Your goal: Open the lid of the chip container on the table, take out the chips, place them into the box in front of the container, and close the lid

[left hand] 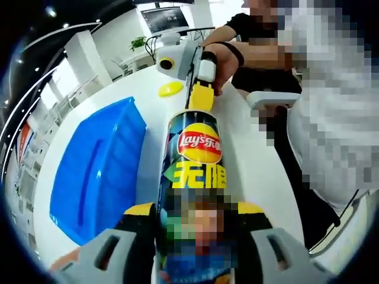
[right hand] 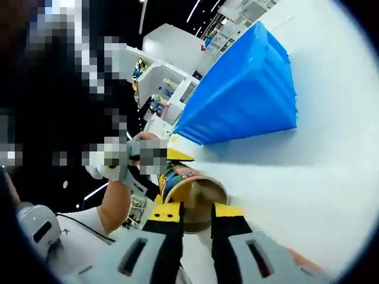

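Your left gripper (left hand: 195, 222) squeezes the chip can (left hand: 194, 160) tight. Your right gripper (right hand: 195, 216), jaws a little apart, sits at the can's open mouth. Tip the can and chips spill beside the blue box (left hand: 98, 171).

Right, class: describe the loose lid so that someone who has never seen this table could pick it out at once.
Start with the white table and the big blue box lying on it. Past the far end of the chip can, beside the right gripper, a small flat disc lies on the tabletop: the lid. It alone is plain yellow, round and unprinted.
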The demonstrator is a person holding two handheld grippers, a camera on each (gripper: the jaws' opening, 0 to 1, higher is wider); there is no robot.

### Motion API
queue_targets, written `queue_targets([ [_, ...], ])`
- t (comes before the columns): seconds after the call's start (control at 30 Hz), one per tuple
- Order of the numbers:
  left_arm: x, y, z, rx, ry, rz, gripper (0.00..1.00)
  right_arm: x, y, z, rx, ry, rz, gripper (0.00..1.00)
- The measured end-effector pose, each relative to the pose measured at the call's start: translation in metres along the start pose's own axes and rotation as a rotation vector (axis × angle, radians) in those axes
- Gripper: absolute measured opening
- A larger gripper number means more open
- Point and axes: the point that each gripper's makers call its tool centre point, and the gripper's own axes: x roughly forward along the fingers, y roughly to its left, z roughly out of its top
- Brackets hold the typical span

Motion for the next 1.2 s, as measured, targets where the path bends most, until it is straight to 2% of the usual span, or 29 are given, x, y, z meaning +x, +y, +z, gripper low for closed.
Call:
queue_targets([
  [0.1,0.0,-0.001,-0.001,0.008,0.018,0.001,0.51,0.0,-0.001,-0.001,0.027,0.009,-0.016,0.11],
  [0.23,0.0,0.0,-0.002,0.002,0.018,-0.004,0.51,0.0,0.004,0.0,0.044,0.02,-0.04,0.0],
  [0.3,0.0,0.0,-0.002,-0.003,0.016,-0.002,0.51,-0.001,0.002,0.001,-0.024,0.03,-0.093,0.0],
  [0.37,0.001,0.003,-0.002,-0.015,0.023,0.015,0.51,-0.002,0.0,0.006,-0.065,0.011,-0.148,0.0],
  [0.53,0.0,0.003,-0.003,-0.013,0.024,0.015,0.51,-0.005,-0.002,0.004,-0.027,0.013,-0.155,0.0],
  [0.67,0.0,0.005,-0.003,-0.032,0.0,0.008,0.51,-0.013,-0.007,0.005,-0.002,-0.009,-0.172,0.0],
  [0.77,0.0,0.005,-0.002,-0.038,-0.004,0.002,0.51,-0.013,-0.006,0.006,-0.006,-0.014,-0.183,0.0],
  [0.8,0.0,0.004,-0.003,-0.036,0.002,0.0,0.51,-0.015,-0.007,0.007,-0.032,-0.012,-0.205,0.0],
  [0.9,-0.001,0.007,-0.007,-0.041,0.018,0.007,0.51,-0.027,-0.015,0.014,-0.032,-0.039,-0.251,0.0],
  [1.03,-0.002,0.008,-0.008,-0.027,0.019,0.013,0.51,-0.034,-0.018,0.012,-0.012,-0.042,-0.248,0.0],
  [1.2,-0.002,0.008,-0.007,-0.041,0.009,-0.002,0.51,-0.043,-0.019,0.013,-0.012,-0.051,-0.276,0.0],
])
